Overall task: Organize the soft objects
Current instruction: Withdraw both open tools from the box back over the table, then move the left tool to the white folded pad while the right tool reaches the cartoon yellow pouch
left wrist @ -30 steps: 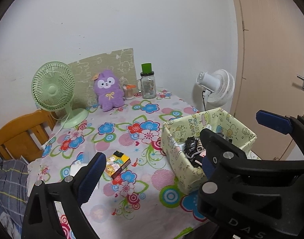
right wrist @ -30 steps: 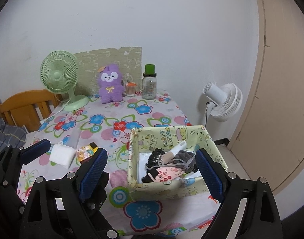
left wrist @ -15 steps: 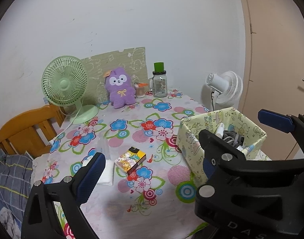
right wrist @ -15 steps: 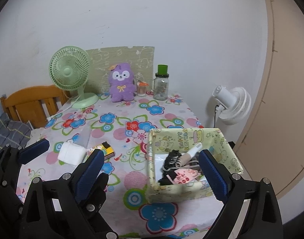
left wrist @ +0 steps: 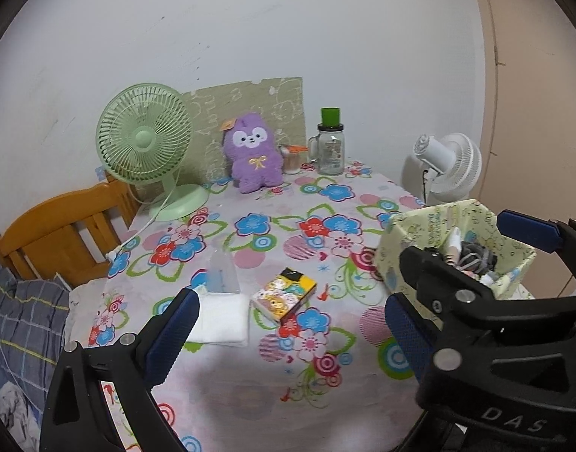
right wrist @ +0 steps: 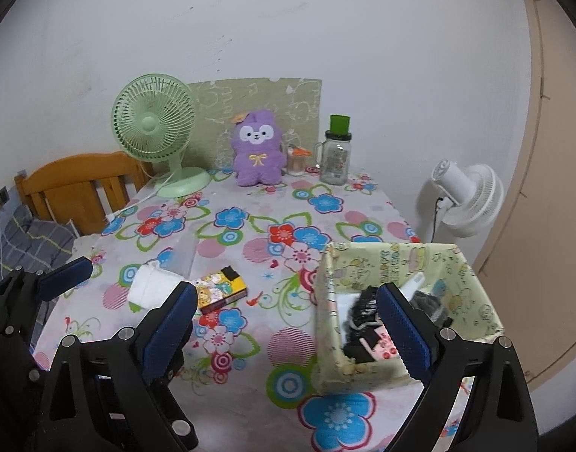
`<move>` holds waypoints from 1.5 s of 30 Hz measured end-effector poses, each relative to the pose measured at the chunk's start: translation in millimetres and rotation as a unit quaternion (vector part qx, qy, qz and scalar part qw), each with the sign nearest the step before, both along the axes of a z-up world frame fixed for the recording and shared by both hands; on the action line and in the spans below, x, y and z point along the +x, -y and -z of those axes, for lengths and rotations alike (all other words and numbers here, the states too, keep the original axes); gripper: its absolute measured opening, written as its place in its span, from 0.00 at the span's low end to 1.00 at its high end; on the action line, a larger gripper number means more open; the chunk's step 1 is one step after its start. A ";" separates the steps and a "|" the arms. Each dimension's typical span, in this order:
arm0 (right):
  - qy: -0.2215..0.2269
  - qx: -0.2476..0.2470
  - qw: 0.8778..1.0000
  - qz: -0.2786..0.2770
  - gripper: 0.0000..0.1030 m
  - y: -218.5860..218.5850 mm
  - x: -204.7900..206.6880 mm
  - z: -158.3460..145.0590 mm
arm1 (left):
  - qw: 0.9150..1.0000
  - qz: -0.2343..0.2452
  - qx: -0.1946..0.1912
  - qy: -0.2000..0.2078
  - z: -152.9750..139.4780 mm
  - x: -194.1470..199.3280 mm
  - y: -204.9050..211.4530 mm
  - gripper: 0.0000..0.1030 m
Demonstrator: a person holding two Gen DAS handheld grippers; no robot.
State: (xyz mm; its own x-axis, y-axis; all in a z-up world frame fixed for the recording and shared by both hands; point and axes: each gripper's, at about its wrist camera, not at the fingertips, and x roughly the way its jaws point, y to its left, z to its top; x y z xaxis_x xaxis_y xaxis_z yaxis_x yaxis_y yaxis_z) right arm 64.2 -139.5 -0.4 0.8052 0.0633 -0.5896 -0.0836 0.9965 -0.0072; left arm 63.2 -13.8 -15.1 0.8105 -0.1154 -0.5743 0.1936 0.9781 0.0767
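Observation:
A purple plush toy (left wrist: 252, 152) (right wrist: 256, 148) sits upright at the far edge of the flowered table, against a green board. A folded white cloth (left wrist: 220, 318) (right wrist: 152, 290) lies near the front left. A pale yellow box (left wrist: 454, 248) (right wrist: 405, 301) at the right holds dark and pink soft items. My left gripper (left wrist: 288, 335) is open and empty above the table's front. My right gripper (right wrist: 284, 331) is open and empty, its right finger over the box. Each gripper shows at the edge of the other's view.
A green desk fan (left wrist: 146, 143) stands far left with its cord on the table. A glass jar with a green lid (left wrist: 330, 147) and a small cup stand by the plush. A small cartoon-printed box (left wrist: 284, 292) lies mid-table. A white fan (left wrist: 448, 165), a wooden chair (left wrist: 58, 233) and a door flank the table.
Both grippers have drawn back and to the left, so the table and the box appear shifted right in both views. Both stay open and empty.

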 end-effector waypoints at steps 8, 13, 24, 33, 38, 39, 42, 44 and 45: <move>-0.019 -0.003 1.000 -0.014 0.94 -14.0 18.1 14.8 | 1.000 -0.012 0.001 -0.020 14.9 15.2 -14.8 0.97; -0.025 0.000 0.999 -0.024 0.94 -23.7 26.4 23.9 | 0.999 -0.024 0.003 -0.032 23.8 24.8 -27.0 0.97; -0.048 -0.003 0.998 -0.043 0.94 -41.1 45.2 45.3 | 0.997 -0.046 0.002 -0.062 44.8 42.5 -47.0 0.97; -0.064 -0.009 0.996 -0.055 0.94 -53.2 58.7 59.4 | 0.995 -0.055 0.006 -0.082 60.9 54.6 -56.7 0.97; -0.081 -0.010 0.995 -0.054 0.94 -58.7 70.1 71.6 | 0.993 -0.065 0.013 -0.096 71.0 64.2 -61.3 0.97; -0.083 -0.010 0.995 -0.055 0.94 -59.7 72.4 73.7 | 0.993 -0.069 0.012 -0.100 73.8 66.9 -63.0 0.97; -0.090 -0.011 0.994 -0.056 0.94 -62.3 79.6 80.1 | 0.991 -0.075 0.010 -0.110 80.2 73.2 -66.4 0.97; -0.097 -0.012 0.993 -0.059 0.94 -64.1 85.7 84.8 | 0.990 -0.078 0.014 -0.116 85.0 78.0 -67.4 0.97; -0.102 -0.011 0.993 -0.061 0.94 -64.9 88.4 87.1 | 0.990 -0.079 0.015 -0.118 87.4 80.3 -67.6 0.97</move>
State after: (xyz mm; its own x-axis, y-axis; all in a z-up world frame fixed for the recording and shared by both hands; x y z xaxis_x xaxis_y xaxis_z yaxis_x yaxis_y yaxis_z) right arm 152.6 -74.6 -87.5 0.6568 0.1371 -0.7415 -0.2049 0.9788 -0.0005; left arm 143.5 53.8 -102.5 0.6593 0.0220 -0.7516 0.0550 0.9955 0.0774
